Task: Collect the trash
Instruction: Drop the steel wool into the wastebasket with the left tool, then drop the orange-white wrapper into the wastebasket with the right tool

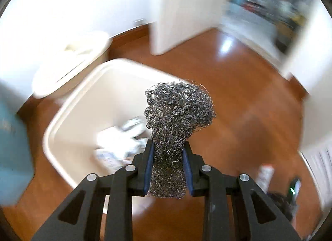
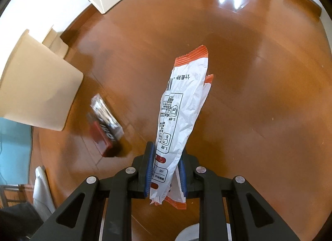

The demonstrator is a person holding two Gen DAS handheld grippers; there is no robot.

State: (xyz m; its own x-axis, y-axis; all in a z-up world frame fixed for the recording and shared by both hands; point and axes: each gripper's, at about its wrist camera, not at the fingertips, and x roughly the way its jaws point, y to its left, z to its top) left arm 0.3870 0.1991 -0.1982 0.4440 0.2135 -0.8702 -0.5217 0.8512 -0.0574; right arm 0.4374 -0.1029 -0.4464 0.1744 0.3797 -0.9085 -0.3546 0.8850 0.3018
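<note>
One cream bin (image 1: 68, 112) stands on the wooden floor (image 1: 238, 100) with crumpled wrappers (image 1: 122, 137) inside. Above its rim, the left gripper (image 1: 168, 166) has its jaws clamped on a steel-wool scourer (image 1: 176, 108); the right gripper (image 2: 166, 170) pinches a white-and-orange packet (image 2: 182, 104) above the floor.

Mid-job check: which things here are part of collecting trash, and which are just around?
Job:
steel wool, held in left gripper
wrapper, held in right gripper
bin, trash already inside
packet on the floor

Just around:
round tub
door
</note>
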